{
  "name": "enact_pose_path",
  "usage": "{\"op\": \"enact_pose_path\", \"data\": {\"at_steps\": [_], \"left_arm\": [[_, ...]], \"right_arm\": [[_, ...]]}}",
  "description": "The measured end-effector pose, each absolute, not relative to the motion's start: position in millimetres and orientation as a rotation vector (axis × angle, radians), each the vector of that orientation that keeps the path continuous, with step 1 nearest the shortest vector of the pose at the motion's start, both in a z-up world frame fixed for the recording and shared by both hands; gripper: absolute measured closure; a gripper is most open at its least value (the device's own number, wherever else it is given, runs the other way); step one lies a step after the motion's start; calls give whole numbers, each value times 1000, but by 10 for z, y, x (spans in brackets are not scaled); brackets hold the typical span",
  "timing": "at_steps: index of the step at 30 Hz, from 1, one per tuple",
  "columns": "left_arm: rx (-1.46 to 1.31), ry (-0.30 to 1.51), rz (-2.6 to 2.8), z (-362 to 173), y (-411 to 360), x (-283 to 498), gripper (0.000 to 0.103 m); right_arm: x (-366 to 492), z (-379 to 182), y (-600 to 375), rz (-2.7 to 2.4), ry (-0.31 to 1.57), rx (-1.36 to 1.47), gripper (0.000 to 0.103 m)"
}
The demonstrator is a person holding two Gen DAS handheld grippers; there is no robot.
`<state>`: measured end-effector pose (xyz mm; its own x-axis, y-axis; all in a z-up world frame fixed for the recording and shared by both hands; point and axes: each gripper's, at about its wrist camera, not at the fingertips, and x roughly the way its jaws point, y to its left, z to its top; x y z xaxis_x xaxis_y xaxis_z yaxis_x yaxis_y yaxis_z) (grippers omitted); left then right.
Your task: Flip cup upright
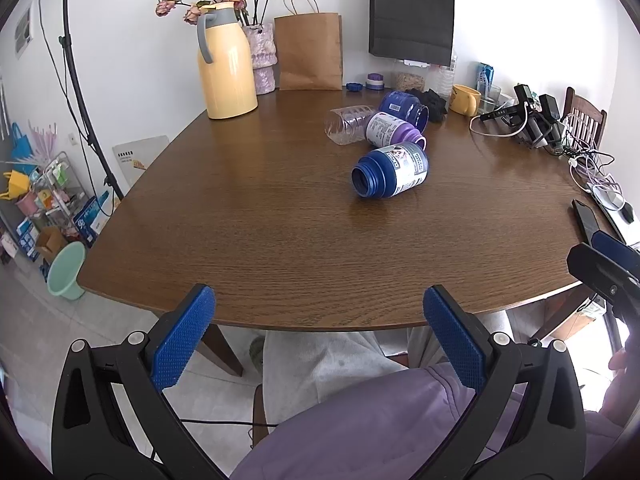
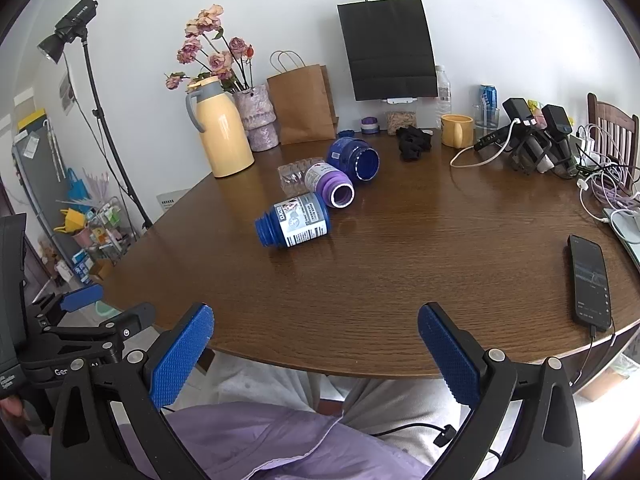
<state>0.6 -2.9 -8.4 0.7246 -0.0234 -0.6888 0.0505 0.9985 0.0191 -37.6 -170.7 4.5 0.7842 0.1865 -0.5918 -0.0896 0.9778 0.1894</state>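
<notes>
Several containers lie on their sides mid-table: a dark blue labelled bottle (image 1: 391,171) (image 2: 294,220) nearest me, a purple labelled bottle (image 1: 394,129) (image 2: 330,184), a dark blue jar (image 1: 404,106) (image 2: 354,158) and a clear ribbed plastic cup (image 1: 346,125) (image 2: 294,176) behind them. My left gripper (image 1: 320,320) is open and empty, held over the near table edge. My right gripper (image 2: 316,340) is open and empty, also at the near edge. The right gripper shows at the right of the left wrist view (image 1: 608,268); the left gripper shows at the left of the right wrist view (image 2: 80,316).
A round wooden table (image 1: 280,248) (image 2: 400,280) holds a yellow thermos jug (image 1: 226,64) (image 2: 220,132), a vase of flowers, a brown paper bag (image 1: 309,54), a yellow mug (image 2: 456,130), chargers and cables at the right, and a phone (image 2: 590,280). A black bag hangs on the wall.
</notes>
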Motion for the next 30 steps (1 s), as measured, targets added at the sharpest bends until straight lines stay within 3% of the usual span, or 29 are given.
{"op": "enact_pose_path", "data": {"at_steps": [30], "left_arm": [[35,781,-52,-132,-57,46,0]], "right_arm": [[-378,69,-1701,166,640,133,0]]}}
